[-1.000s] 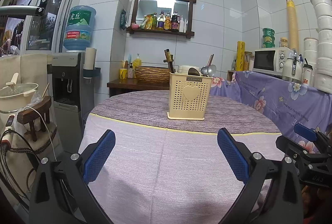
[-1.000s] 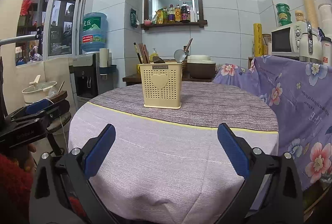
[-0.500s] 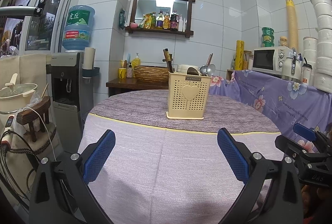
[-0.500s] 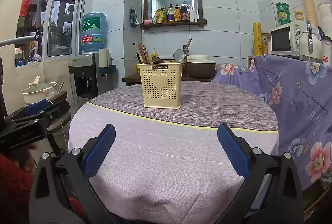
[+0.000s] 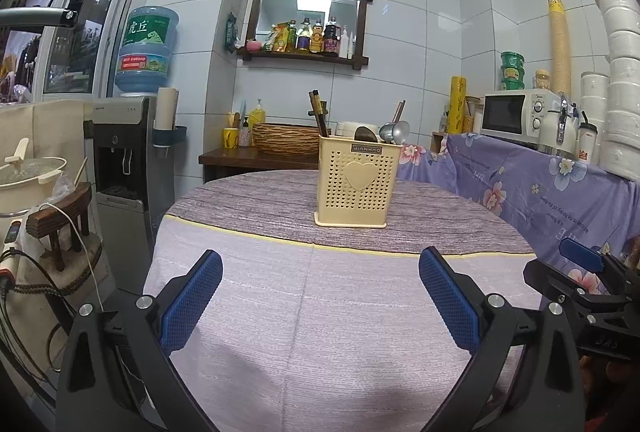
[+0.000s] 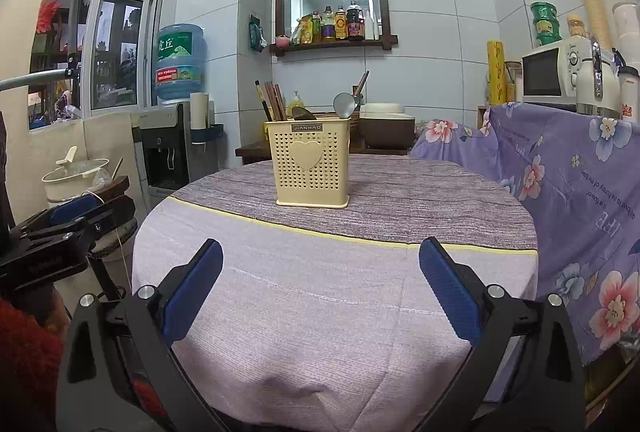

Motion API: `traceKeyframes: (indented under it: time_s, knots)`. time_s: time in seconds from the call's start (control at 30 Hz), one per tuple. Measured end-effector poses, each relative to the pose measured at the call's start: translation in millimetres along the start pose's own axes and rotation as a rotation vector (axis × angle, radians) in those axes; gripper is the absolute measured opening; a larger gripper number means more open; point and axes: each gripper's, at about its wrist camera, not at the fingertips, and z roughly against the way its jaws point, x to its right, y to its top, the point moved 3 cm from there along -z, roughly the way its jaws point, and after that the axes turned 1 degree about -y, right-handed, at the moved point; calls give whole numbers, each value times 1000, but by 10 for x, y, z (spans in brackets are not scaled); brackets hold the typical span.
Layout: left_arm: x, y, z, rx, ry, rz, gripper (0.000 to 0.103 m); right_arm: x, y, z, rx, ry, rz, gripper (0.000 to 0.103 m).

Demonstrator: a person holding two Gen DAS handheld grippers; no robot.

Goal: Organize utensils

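Note:
A cream perforated utensil holder (image 5: 354, 183) (image 6: 310, 163) with a heart on its front stands upright on the far half of the round table (image 5: 320, 312) (image 6: 328, 292). Dark chopsticks (image 5: 319, 113) (image 6: 272, 99), a dark spoon (image 5: 365, 133) (image 6: 303, 113) and a metal ladle (image 5: 394, 131) (image 6: 345, 103) stick out of it. My left gripper (image 5: 320, 278) hangs open over the table's near edge, nothing between its blue pads. My right gripper (image 6: 320, 274) is open too, equally far back from the holder. Each gripper also shows at the edge of the other's view.
A water dispenser (image 5: 124, 151) with a blue bottle stands left of the table. A flowered purple cloth (image 6: 568, 171) covers the counter on the right, carrying a microwave (image 5: 516, 113) and kettles. A wooden side table with a wicker basket (image 5: 286, 137) sits behind.
Both views have shifted very slightly; the holder sits a touch lower in the left wrist view. Both grippers stay open and empty.

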Motion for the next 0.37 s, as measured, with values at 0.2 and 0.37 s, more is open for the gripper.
traceKeyframes:
  time_s: [0.2, 0.37]
  knots:
    - [18, -1, 0, -4, 8, -9, 98, -16, -7, -17, -4, -1, -6, 97]
    - [2, 2, -5, -9, 11, -3, 98, -12, -5, -19, -5, -2, -7, 97]
